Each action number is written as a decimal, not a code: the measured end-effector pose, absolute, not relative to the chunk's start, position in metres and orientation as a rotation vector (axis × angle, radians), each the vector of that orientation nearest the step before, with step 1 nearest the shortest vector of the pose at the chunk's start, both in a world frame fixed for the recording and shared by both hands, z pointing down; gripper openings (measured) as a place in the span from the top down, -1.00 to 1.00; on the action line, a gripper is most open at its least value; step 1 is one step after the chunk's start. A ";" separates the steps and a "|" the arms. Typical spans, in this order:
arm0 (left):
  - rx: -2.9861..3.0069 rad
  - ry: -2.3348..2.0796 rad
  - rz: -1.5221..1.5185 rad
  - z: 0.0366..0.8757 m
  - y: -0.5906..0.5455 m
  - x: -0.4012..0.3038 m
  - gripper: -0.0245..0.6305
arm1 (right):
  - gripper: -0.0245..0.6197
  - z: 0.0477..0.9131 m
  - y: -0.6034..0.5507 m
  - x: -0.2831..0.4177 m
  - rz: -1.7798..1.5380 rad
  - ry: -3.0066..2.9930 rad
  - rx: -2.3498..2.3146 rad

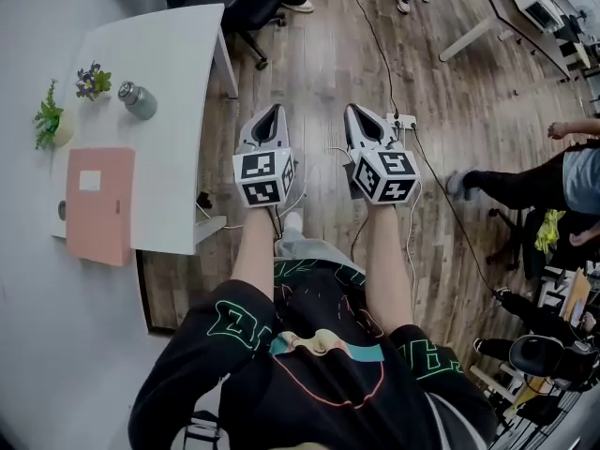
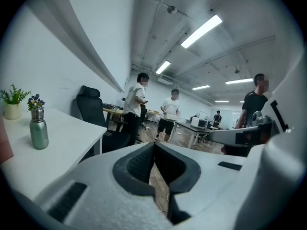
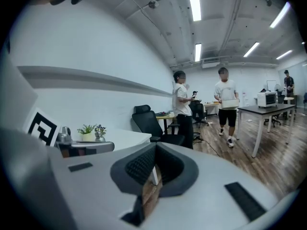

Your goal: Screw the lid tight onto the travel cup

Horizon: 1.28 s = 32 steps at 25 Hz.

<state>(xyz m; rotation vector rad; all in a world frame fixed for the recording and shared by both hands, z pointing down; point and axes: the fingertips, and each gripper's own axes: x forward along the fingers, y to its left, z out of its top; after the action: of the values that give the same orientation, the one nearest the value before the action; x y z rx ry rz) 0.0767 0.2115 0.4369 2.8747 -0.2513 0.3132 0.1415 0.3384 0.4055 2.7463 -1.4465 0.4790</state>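
this is looking like the approach step, with nothing gripped yet. the cup (image 1: 141, 104) is standing upright on the white worktop (image 1: 178, 73), off to the person's left. a small plant (image 1: 47, 115) is sitting near it, and a pink folder (image 1: 98, 204) is lying nearer the person. the lid (image 1: 127, 90) is sitting on top of the cup, though i cannot tell how tight it is. in the left gripper view the cup (image 2: 39, 133) is showing at the far left, well apart from the fingers.

the next move is probably calling for a turn left toward the worktop and for the fingers to release. one gripper would then be closing round the cup body to steady it, the other taking the lid to twist it.

the left gripper (image 1: 272, 112) and right gripper (image 1: 361, 111) are hanging side by side over the wooden floor (image 1: 309, 64), clear of the worktop. both are pointing away from the body and slightly down, with the forearms stretched out roughly parallel. the fingers of each are clenched on nothing: in each gripper view the dark pads (image 2: 136, 164) are meeting at the tips, with only floor showing through the gap behind them.
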 end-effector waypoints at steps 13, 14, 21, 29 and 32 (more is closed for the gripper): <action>2.916 -0.459 0.267 0.409 0.150 0.084 0.91 | 0.90 0.382 0.274 0.174 0.413 -1.642 2.708; 2.916 -0.471 0.267 0.408 0.146 0.083 0.91 | 0.90 0.381 0.270 0.174 0.407 -1.652 2.704; 2.947 -0.447 0.282 0.411 0.136 0.115 0.91 | 0.91 0.388 0.257 0.206 0.424 -1.637 2.736; 2.941 -0.428 0.358 0.429 0.104 0.169 0.91 | 0.91 0.407 0.223 0.259 0.501 -1.630 2.752; 2.951 -0.449 0.405 0.435 0.085 0.181 0.91 | 0.90 0.415 0.202 0.277 0.552 -1.650 2.756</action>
<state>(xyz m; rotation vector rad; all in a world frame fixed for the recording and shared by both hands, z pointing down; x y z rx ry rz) 0.1813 0.0853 0.4347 2.9510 -0.4493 0.4053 0.2767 0.2017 0.4154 2.7560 -1.6502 0.5517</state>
